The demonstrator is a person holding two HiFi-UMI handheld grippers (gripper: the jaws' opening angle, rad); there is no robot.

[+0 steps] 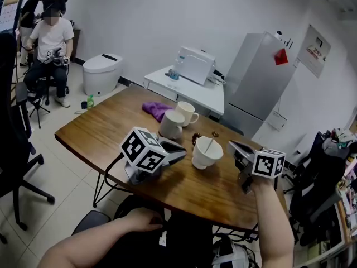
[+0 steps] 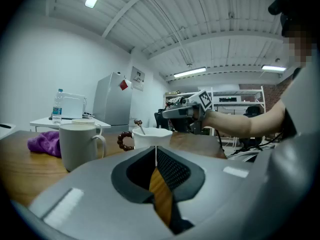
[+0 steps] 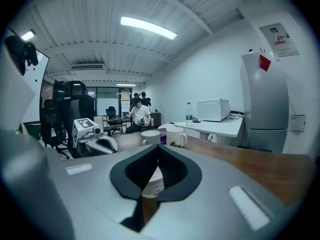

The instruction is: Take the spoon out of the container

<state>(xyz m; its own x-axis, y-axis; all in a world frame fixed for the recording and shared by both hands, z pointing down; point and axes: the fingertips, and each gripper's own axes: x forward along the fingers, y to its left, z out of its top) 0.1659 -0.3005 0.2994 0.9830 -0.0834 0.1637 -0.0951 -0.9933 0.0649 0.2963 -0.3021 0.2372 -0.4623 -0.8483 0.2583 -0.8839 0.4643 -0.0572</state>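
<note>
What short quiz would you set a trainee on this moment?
1. True or false: the spoon already lies on the table, out of the white container.
2. What lies next to the mugs on the table? A) a purple cloth B) a banana C) a laptop
3. Are the right gripper fingers apart or together?
Key: 1 false, the spoon stands in the container. 2 A. 3 together.
</note>
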